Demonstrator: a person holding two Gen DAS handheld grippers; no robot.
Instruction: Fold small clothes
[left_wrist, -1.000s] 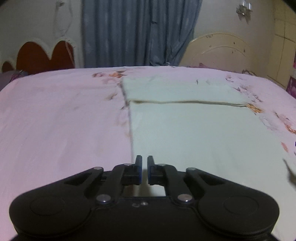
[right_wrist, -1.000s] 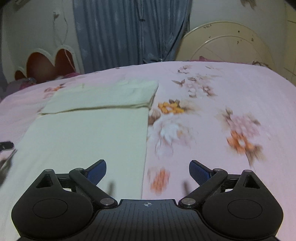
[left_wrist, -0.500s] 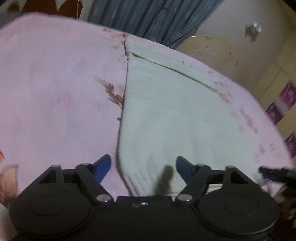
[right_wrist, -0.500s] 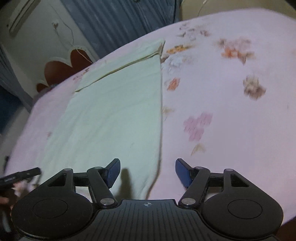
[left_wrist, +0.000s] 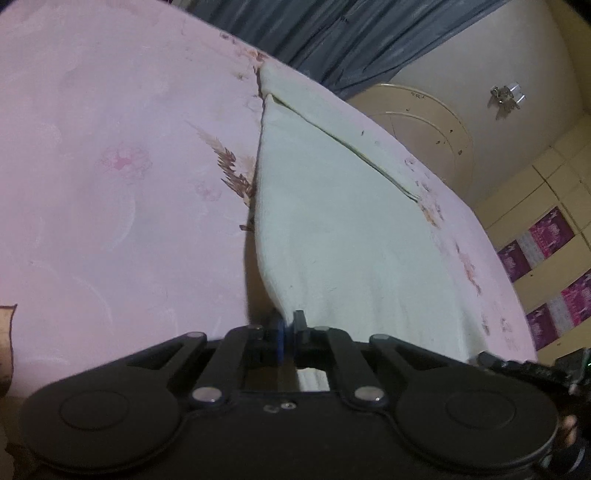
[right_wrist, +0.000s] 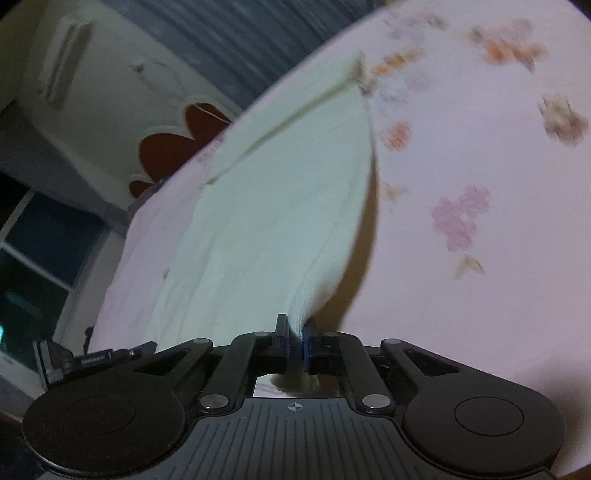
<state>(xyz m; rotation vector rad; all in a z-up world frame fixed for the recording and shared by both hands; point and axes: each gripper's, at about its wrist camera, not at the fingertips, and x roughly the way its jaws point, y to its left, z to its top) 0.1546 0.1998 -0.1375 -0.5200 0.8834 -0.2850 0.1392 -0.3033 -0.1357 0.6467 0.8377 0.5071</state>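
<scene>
Pink bedsheet (left_wrist: 110, 184) lay under the pale cloth (left_wrist: 332, 221) — soft, light, drooping; left gripper (left_wrist: 289, 325) and right gripper (right_wrist: 294, 332) each pinched a near corner — sensible holds.

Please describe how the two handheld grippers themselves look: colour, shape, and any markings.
Both the left gripper and the right gripper are matte black, with round side housings, silver pivot screws and blue finger pads. The right one has a ribbed body bearing a small crosshair mark.
</scene>
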